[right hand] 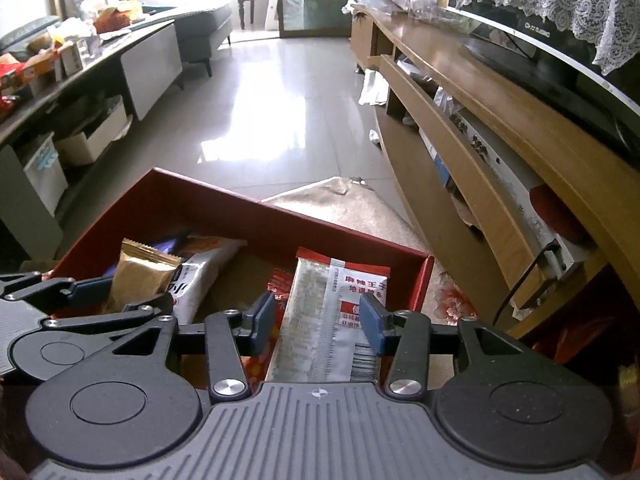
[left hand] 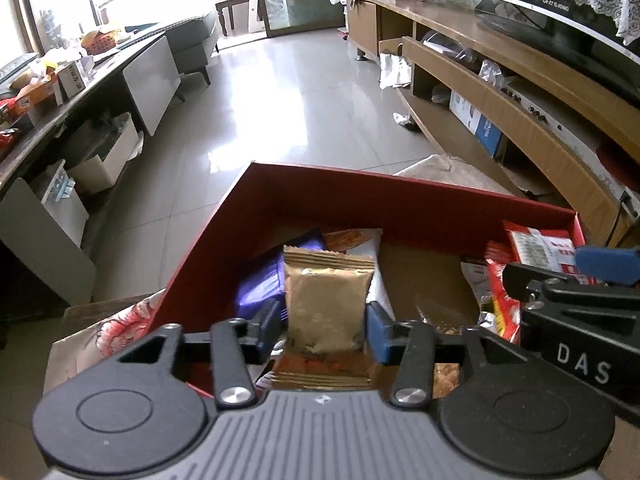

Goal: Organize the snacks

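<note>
Left wrist view: left claw [left hand: 326, 326] poised over the near left part of the red box [left hand: 400, 196], angled steeply down. Gold snack packet [left hand: 328, 300] standing between the blue pads [left hand: 378, 334]; a sliver of gap showing at both sides, so pads seemingly eased off, packet loose or barely pinched rather than firmly clenched. Packet's lower end down among the box contents, leaning on a purple packet [left hand: 260, 284] and a white bag [left hand: 376, 272] behind. Bare cardboard floor visible mid-box. Right claw [left hand: 560, 276] in at the right edge, above red packets [left hand: 504, 304].

Right wrist view: right claw [right hand: 318, 318] over the right part of the same red box [right hand: 224, 196], near its right wall. Long silver-and-red spicy strip packet [right hand: 332, 312] lying lengthwise between the pads [right hand: 370, 326], narrow gaps beside it, grip likewise slackened, not tight. More red wrappers [right hand: 280, 280] underneath. Left claw [right hand: 116, 292] and gold packet [right hand: 138, 276] seen at left, white bag [right hand: 200, 280] between the two sides. Box resting on a floral-patterned surface [right hand: 452, 296], tiled floor [right hand: 260, 100] beyond.

Step in hand, by judgement: dropping both snacks into the box, sorted left and right. Next: spread both claws fully, lift straight up clear of the packets without snagging the wrappers, then off to fetch further snacks.
</note>
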Demonstrator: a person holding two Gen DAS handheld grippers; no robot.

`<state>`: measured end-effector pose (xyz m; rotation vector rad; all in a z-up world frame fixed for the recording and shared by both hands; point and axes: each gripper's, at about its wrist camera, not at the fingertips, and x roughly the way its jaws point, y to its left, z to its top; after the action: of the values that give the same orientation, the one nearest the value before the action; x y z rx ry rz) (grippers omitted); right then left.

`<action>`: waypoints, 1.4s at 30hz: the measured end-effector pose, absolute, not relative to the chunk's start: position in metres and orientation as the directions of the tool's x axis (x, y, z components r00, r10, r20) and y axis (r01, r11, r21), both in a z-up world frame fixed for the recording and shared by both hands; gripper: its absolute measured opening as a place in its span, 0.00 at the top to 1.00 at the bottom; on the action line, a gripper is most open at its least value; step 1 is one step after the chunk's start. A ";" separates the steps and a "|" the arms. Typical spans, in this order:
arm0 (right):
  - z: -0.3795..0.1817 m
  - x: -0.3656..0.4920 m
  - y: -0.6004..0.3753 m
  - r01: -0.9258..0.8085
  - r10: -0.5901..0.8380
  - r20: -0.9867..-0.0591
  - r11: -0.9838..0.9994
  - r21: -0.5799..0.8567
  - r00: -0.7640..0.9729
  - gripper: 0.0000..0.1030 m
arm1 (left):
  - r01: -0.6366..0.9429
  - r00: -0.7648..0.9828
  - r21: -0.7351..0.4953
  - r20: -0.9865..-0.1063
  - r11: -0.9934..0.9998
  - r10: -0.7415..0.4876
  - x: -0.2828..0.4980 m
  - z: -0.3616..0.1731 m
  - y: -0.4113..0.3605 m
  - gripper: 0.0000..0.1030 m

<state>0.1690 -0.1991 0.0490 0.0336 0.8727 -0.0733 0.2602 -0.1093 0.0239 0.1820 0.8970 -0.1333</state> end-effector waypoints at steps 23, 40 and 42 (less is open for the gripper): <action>0.073 0.159 -0.200 0.048 0.119 -0.725 0.977 0.206 0.679 0.28 | 0.090 0.628 0.057 -0.778 0.994 -0.013 0.240 0.048 -0.050 0.32; 0.087 0.075 -0.180 0.107 -0.050 -0.727 0.994 0.033 0.685 0.25 | 0.148 0.675 0.083 -0.737 0.985 -0.039 0.157 0.063 -0.050 0.20; 0.088 0.064 -0.178 0.118 -0.055 -0.722 0.992 0.036 0.689 0.25 | 0.159 0.675 0.090 -0.736 0.983 -0.042 0.145 0.063 -0.052 0.19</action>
<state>0.0638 -0.1782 0.0881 0.0817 0.8045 -0.0969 0.1453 -0.0518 0.0628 0.1512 0.8224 -0.1133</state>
